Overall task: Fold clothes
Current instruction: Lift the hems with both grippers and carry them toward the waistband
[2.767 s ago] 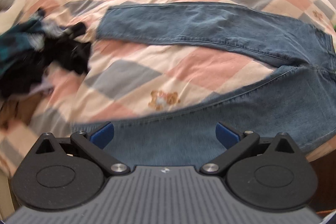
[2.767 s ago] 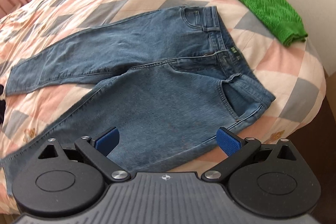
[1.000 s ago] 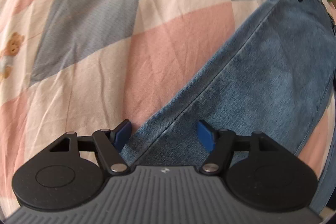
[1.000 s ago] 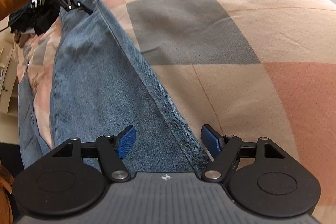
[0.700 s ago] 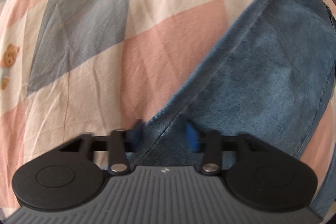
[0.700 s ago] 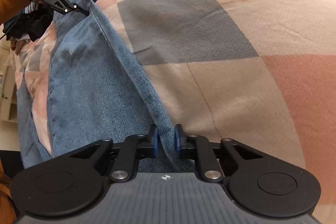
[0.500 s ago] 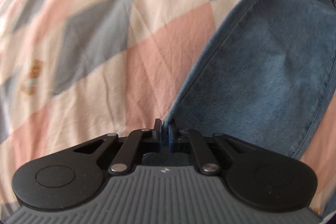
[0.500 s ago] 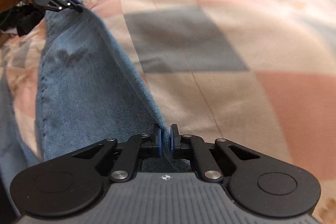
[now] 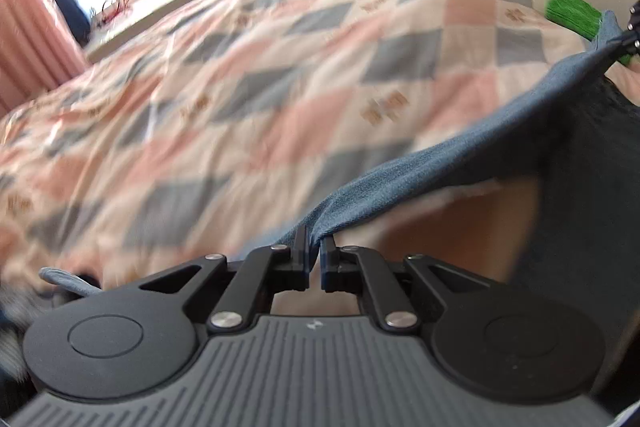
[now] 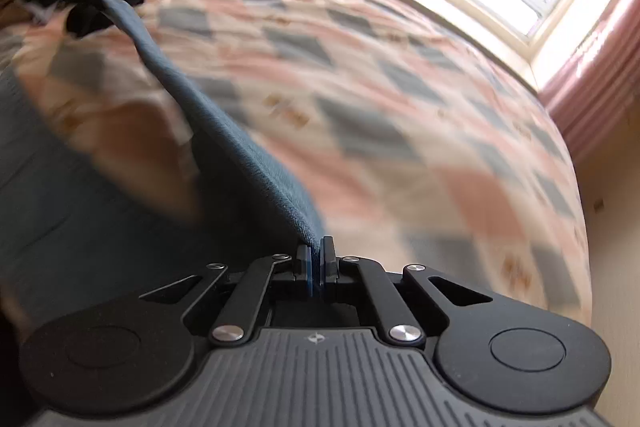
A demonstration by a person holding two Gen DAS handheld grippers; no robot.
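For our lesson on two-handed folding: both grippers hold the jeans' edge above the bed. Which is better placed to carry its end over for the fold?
Neither clearly; a hedged call. The left gripper and right gripper are both shut on the jeans, the edge taut between them, so they should probably move together.

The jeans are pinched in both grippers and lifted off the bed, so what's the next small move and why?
Probably carry the held edge across toward the far trouser leg and lower it. The left gripper and right gripper are each shut on the jeans, whose edge runs taut between them above the checked bedspread, the rest hanging below; only the laying down seems left.
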